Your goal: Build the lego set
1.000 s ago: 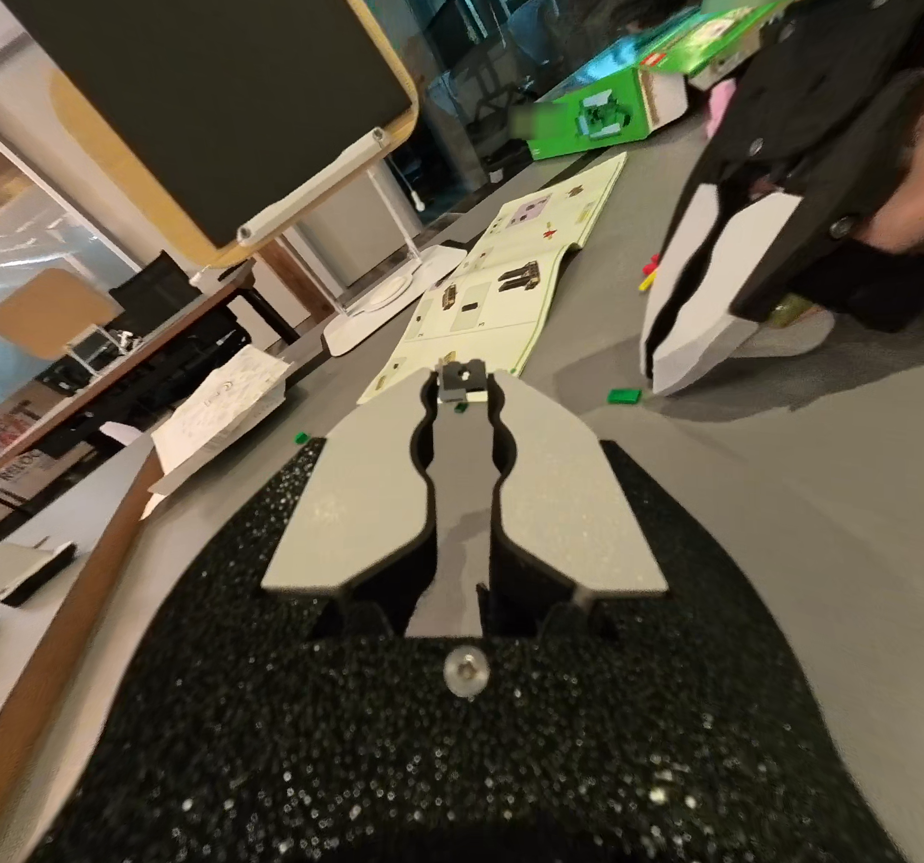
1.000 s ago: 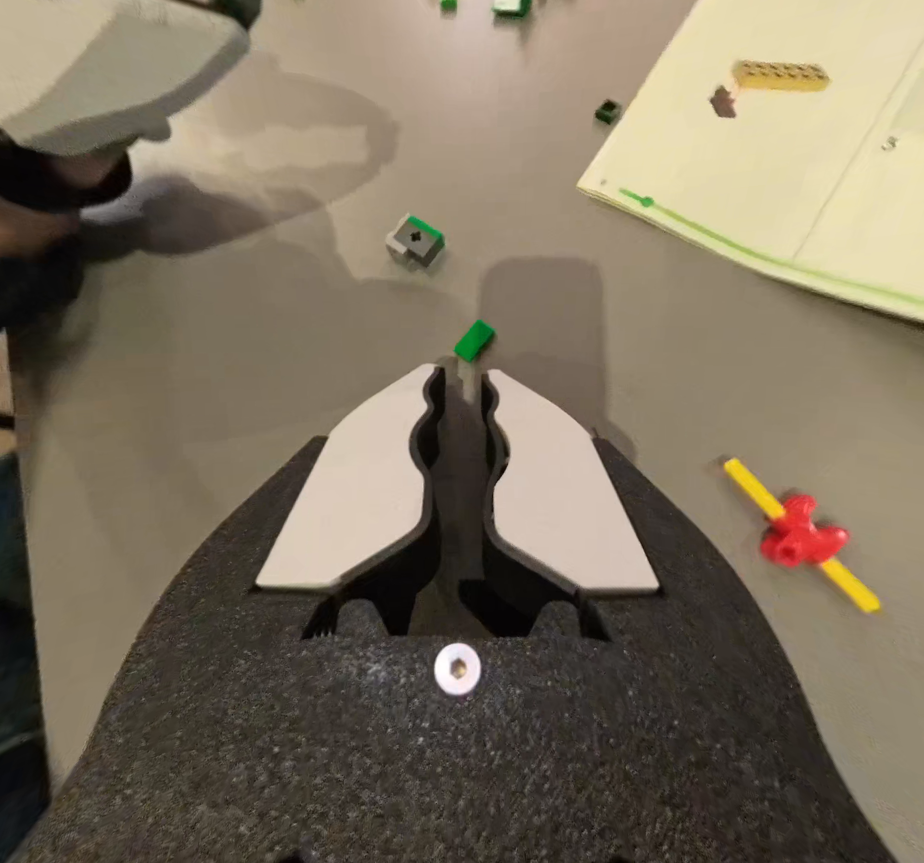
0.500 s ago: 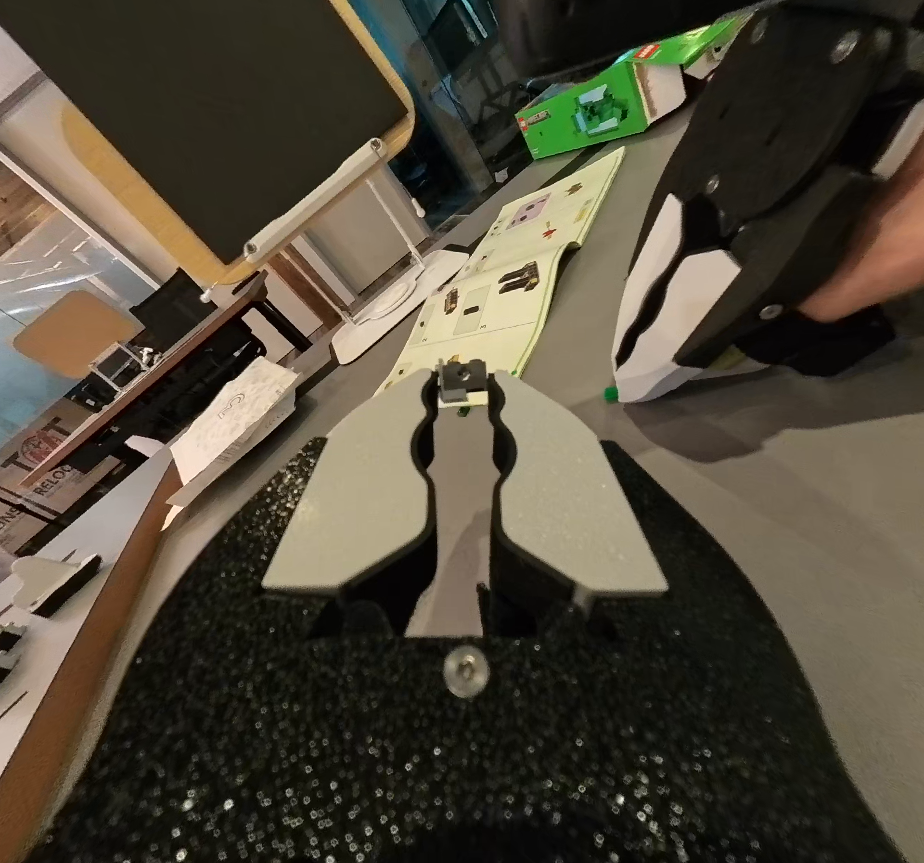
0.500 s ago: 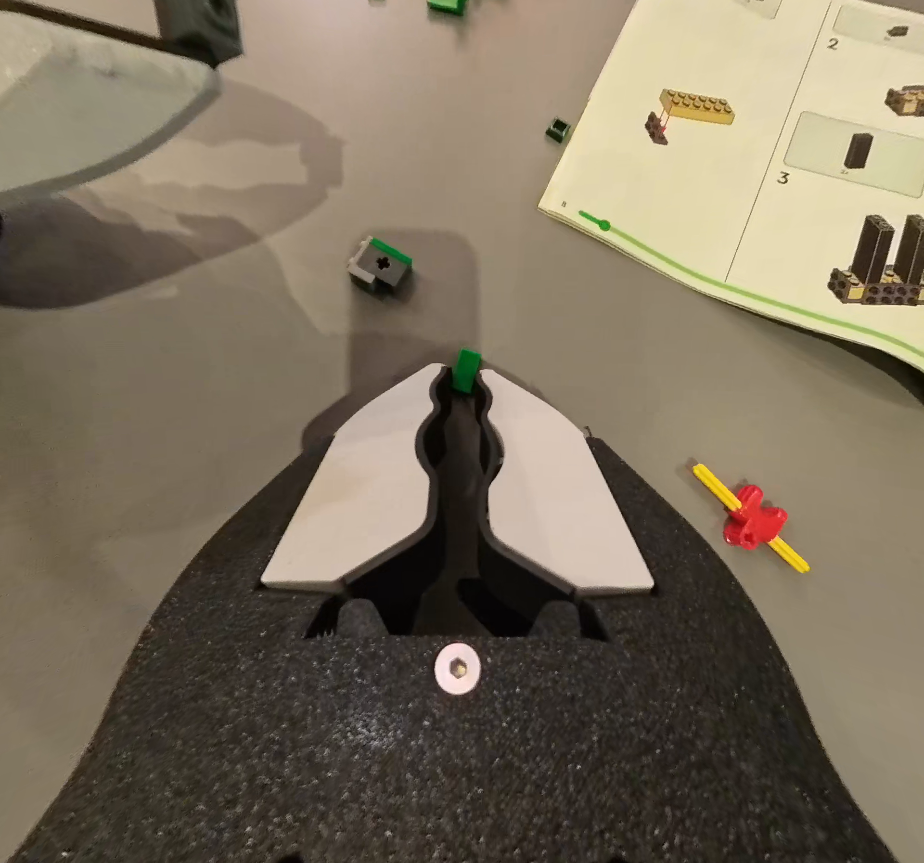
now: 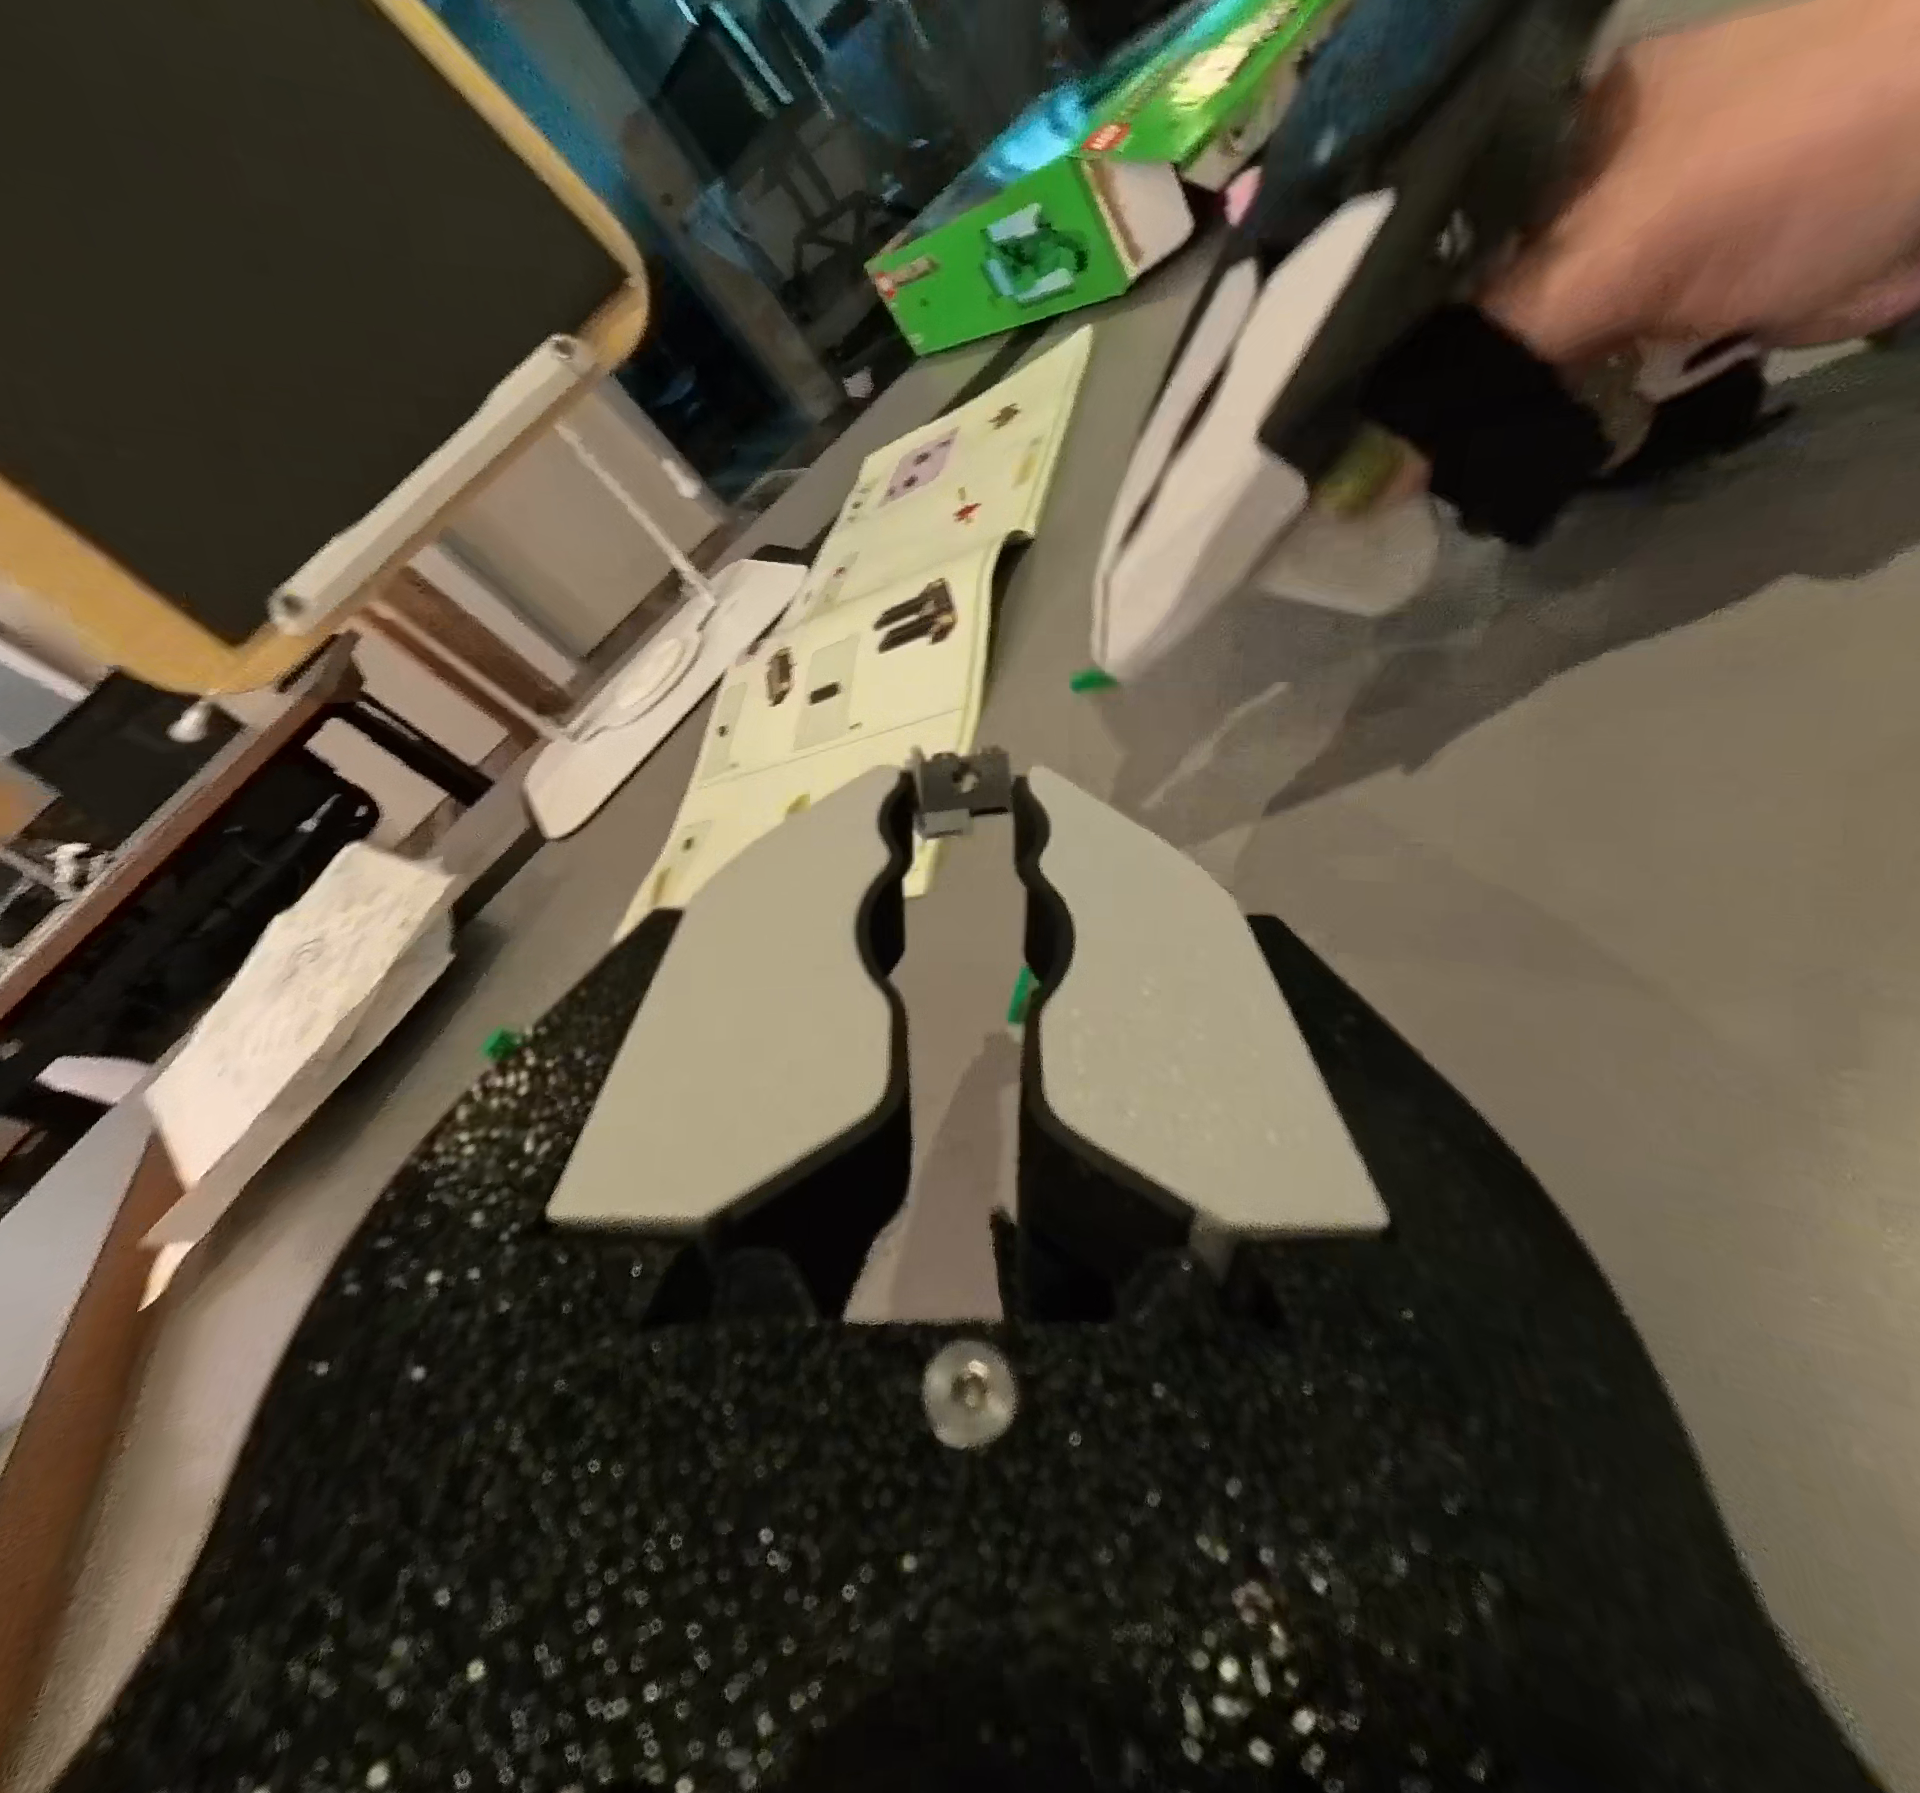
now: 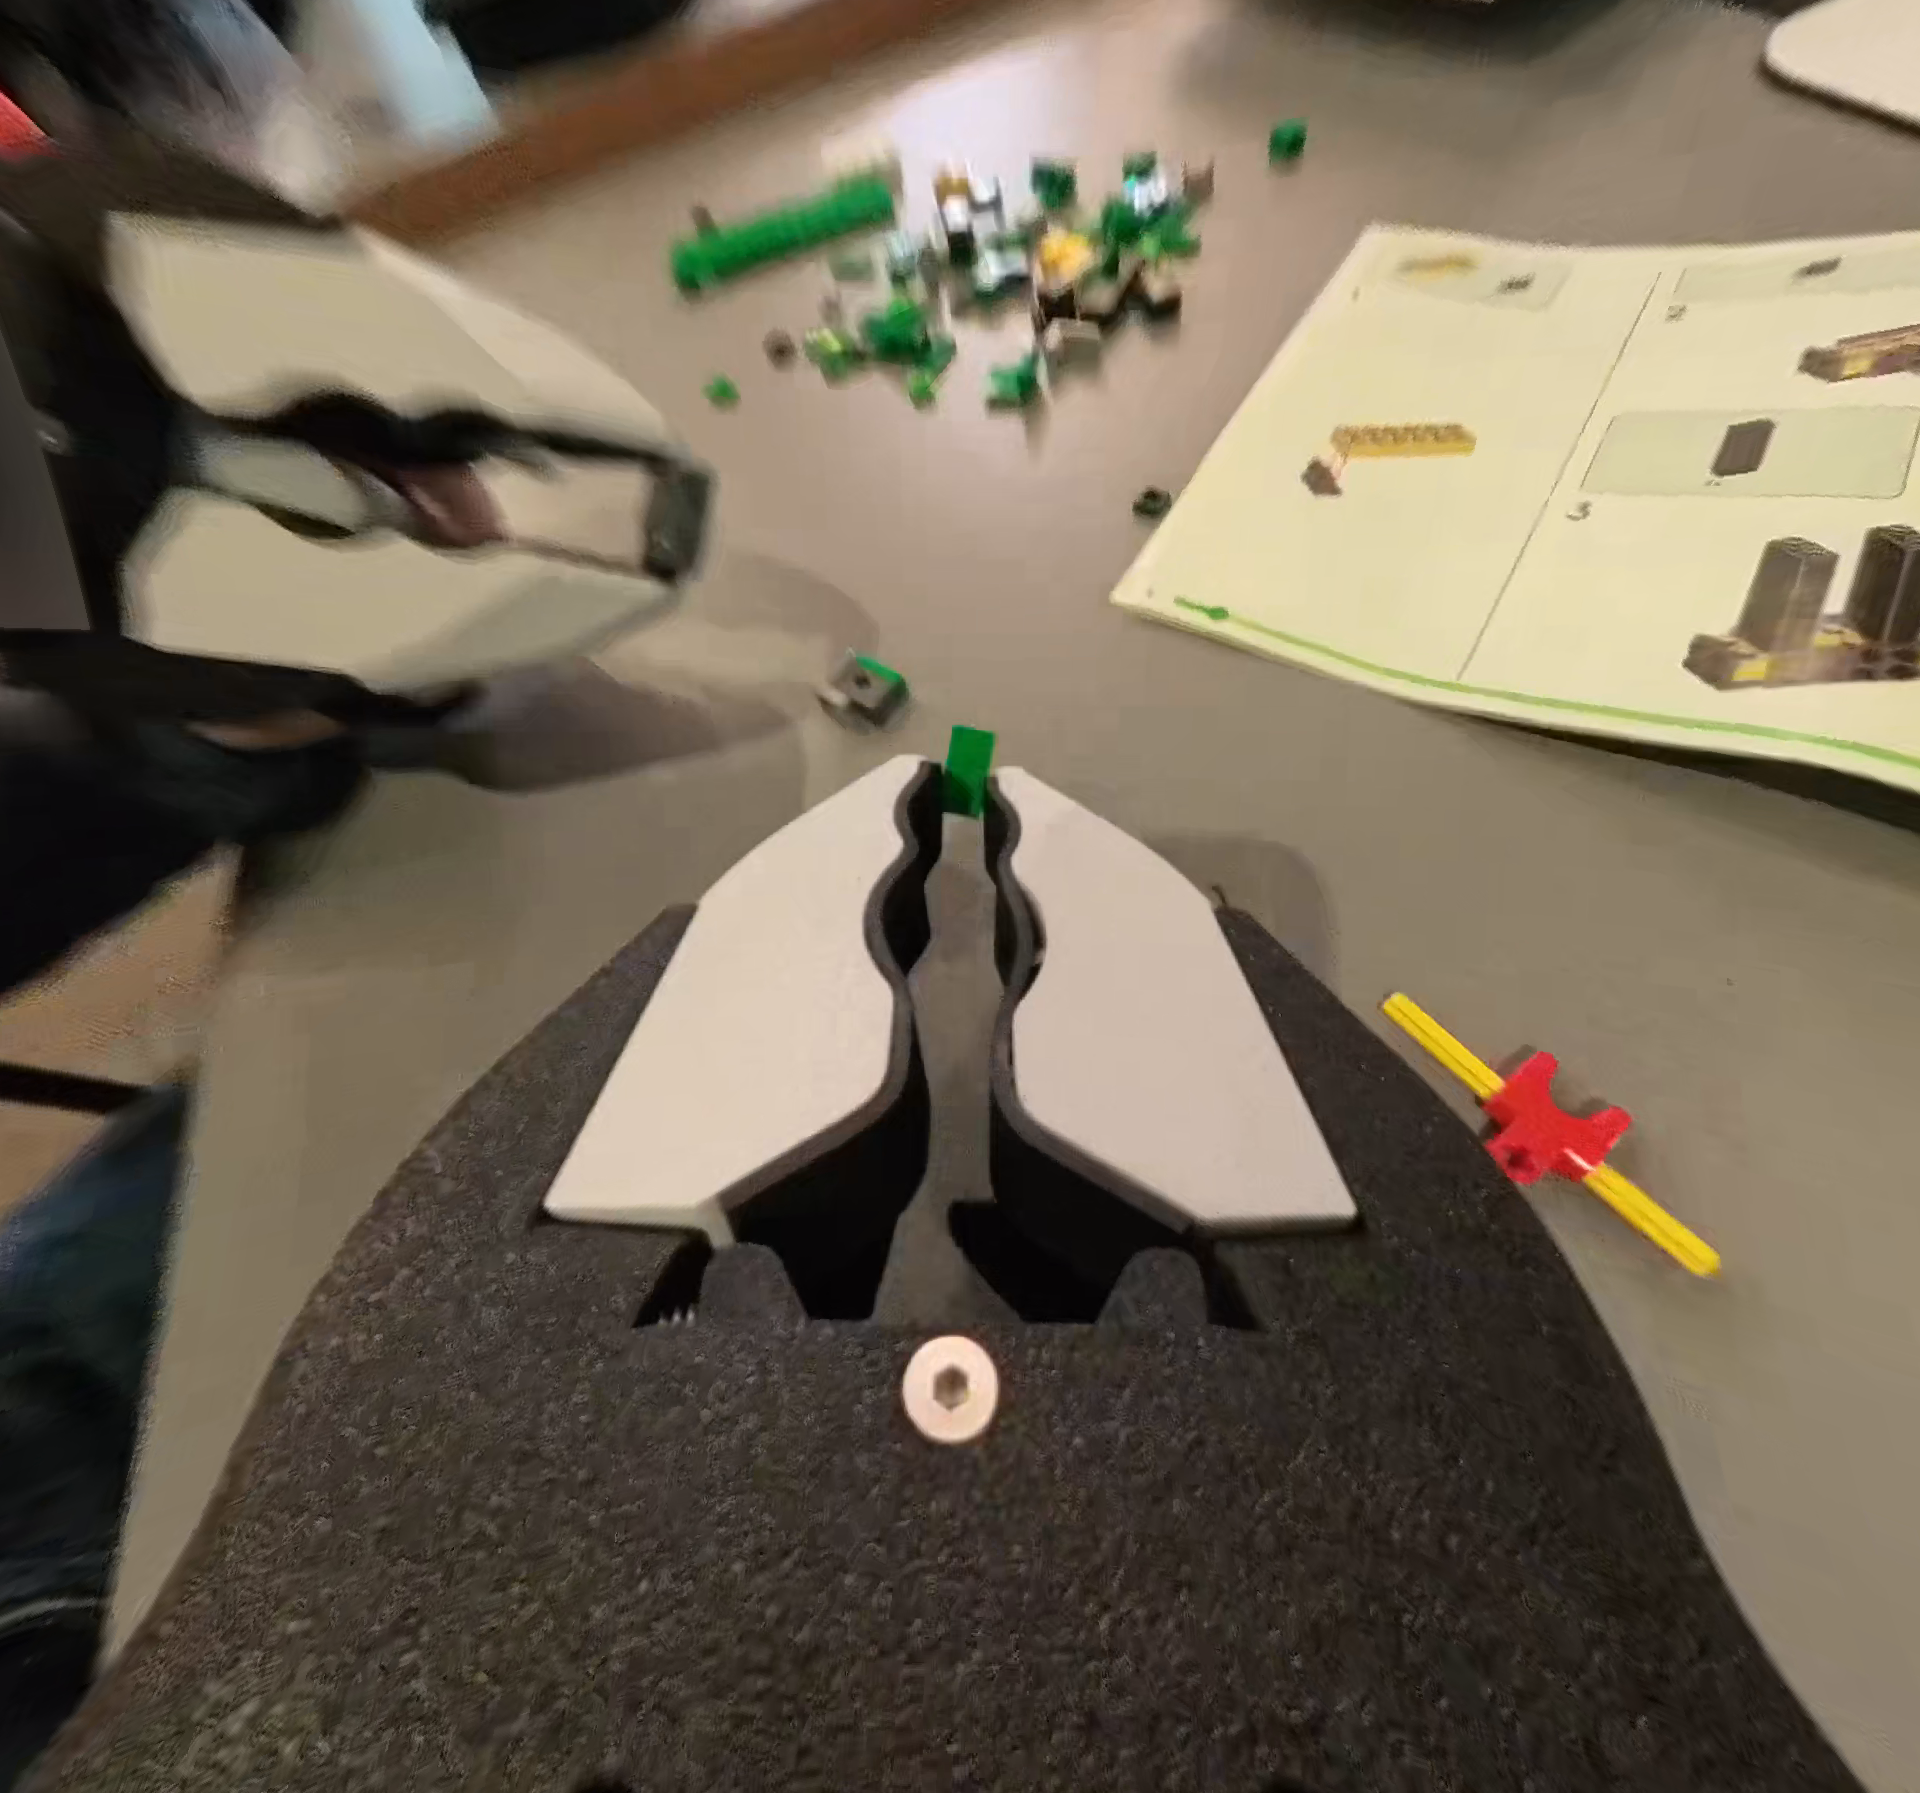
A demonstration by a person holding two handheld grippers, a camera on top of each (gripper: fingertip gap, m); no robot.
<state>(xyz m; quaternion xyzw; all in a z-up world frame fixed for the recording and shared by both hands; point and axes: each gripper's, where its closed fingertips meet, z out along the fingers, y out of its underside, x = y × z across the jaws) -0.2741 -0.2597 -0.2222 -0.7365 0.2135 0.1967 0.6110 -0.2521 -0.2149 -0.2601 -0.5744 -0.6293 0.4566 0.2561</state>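
My left gripper (image 5: 958, 779) is shut on a small dark grey brick (image 5: 954, 800) and holds it above the grey table. It also shows blurred at the left of the right wrist view (image 6: 665, 507), with the grey brick (image 6: 677, 509) at its tips. My right gripper (image 6: 962, 779) is shut on a small green plate (image 6: 966, 769) held just off the table. It shows in the left wrist view (image 5: 1117, 642) at the upper right, in a person's hand. A small grey and green piece (image 6: 864, 685) lies on the table between the two grippers.
An open instruction booklet (image 6: 1558, 496) lies at the right. A pile of loose green, grey and white bricks (image 6: 987, 268) lies beyond. A red piece on a yellow axle (image 6: 1548, 1125) lies at the near right. A green set box (image 5: 1029, 268) and a white paper bag (image 5: 301, 995) are on the table. There is about 7 cm between the tips of the two grippers.
My right gripper closed on the green plate that lay on the table and lifted it. My left gripper, with the grey brick, moved closer to the right one.
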